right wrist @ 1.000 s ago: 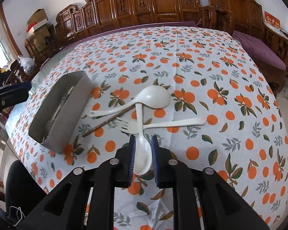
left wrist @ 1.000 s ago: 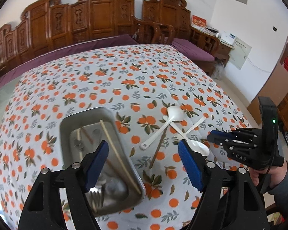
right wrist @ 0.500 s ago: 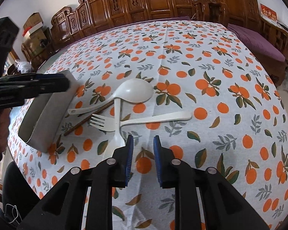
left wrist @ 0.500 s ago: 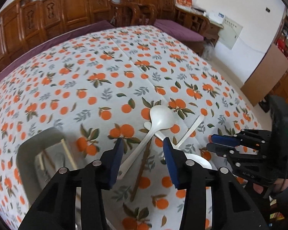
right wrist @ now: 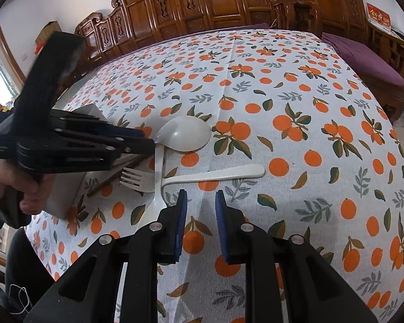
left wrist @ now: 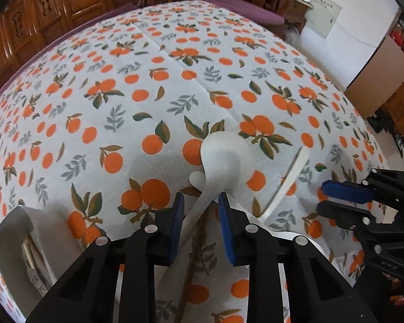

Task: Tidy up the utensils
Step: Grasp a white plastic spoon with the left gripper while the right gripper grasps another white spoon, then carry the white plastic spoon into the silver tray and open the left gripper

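Big spoon (left wrist: 220, 158): its handle runs back between the left gripper (left wrist: 200, 210) fingers.
Left fingers: narrow, closing in, not yet pinching.
Right gripper (right wrist: 200, 202): narrow, empty.

Both fisheye views ride on hand-held grippers and look steeply down along their own jaws at the bench (left wrist: 175, 86), from close above. The left wrist view sits nearer. Both share the large white spoon (left wrist: 223, 158) at frame centre; each shows the other gripper at its edge.
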A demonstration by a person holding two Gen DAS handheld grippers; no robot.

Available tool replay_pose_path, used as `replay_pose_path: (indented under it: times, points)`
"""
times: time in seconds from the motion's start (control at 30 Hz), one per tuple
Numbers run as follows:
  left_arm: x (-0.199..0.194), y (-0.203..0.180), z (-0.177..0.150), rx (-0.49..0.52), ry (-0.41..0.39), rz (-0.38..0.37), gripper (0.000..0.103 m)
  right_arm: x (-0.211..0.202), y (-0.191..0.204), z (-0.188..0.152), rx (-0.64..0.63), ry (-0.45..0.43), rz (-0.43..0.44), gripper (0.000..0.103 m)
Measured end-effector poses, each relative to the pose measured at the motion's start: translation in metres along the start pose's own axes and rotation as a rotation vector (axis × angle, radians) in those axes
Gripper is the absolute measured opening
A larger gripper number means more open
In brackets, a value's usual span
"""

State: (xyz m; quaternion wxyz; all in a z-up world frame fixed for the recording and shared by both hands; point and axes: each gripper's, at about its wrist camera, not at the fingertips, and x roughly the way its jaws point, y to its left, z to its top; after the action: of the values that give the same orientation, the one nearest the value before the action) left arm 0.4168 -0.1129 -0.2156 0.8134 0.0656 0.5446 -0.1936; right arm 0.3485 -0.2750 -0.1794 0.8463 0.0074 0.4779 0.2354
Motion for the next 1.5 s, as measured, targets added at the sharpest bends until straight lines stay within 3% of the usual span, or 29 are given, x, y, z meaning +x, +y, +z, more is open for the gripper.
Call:
replay_pose_path:
  times: [0.17,0.33,0.43,1.1,1.5]
  points:
    - [0.006,0.002,0.002,-0.007,0.019,-0.014,0.024,0.002,-0.001,-0.001,0.002,0.006,0.004,0.024]
    - [0.005,0.004,0.003,-0.017,0.019,-0.026,0.005,0.003,0.0,-0.001,0.006,0.009,0.005,0.024]
    - [-0.002,0.004,0.002,-0.027,0.006,-0.029,0.004,0.003,0.002,-0.001,0.002,0.01,0.004,0.024]
    - [-0.086,0.009,-0.033,-0.089,-0.135,-0.003,0.003,0.019,0.042,0.005,-0.04,0.044,0.023,0.024]
    - [-0.119,0.01,-0.051,-0.12,-0.178,0.007,0.003,0.042,0.058,0.008,-0.114,0.095,-0.069,0.023]
